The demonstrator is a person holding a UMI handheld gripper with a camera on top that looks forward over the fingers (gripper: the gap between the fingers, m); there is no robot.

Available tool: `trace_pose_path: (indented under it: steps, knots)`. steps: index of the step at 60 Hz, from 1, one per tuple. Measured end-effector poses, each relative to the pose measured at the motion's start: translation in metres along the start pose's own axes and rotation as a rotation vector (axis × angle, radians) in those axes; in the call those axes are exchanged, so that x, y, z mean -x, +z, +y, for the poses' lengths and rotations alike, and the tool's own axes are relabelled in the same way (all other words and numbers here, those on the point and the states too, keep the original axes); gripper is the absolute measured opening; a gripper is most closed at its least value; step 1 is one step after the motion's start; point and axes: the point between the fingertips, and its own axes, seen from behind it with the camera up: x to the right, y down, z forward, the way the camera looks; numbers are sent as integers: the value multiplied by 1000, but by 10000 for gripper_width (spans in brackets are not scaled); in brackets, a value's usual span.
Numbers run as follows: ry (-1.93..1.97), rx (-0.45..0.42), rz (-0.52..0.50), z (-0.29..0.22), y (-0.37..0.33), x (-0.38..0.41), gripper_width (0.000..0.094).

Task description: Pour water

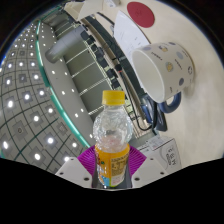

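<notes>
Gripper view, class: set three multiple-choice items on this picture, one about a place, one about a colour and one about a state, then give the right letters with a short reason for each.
1. Where is the bottle?
A. between the fingers of the hand-held gripper
B. lying inside the cup
C. far beyond the cup

2. What colour is the bottle's cap?
A. blue
B. yellow
C. black

3. How does the cup stand?
A. upside down
B. crushed flat
C. tipped, its opening turned towards the bottle

Answers:
1 A: a purple pad shows at each side of the bottle's base.
2 B: the cap is plainly yellow above the clear neck.
3 C: the cup's open mouth and pale inside face the bottle, and its handle points away.
</notes>
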Motion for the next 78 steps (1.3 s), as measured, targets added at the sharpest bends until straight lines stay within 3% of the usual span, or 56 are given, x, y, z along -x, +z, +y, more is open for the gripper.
trace_pose_path:
  steps: [8,21,39,53,64,78]
  knots:
    - [133,-24,-25,-18,2,-4,392]
    - [142,-11,39,-23,-1,-17,393]
    - [-377,88,135,-13,-14,53,392]
    - [-1250,-21,291,-95,-42,140,393]
    - [-1709,-77,470,-178,-59,148,394]
    - [-1981,13,620,-253,-73,74,394]
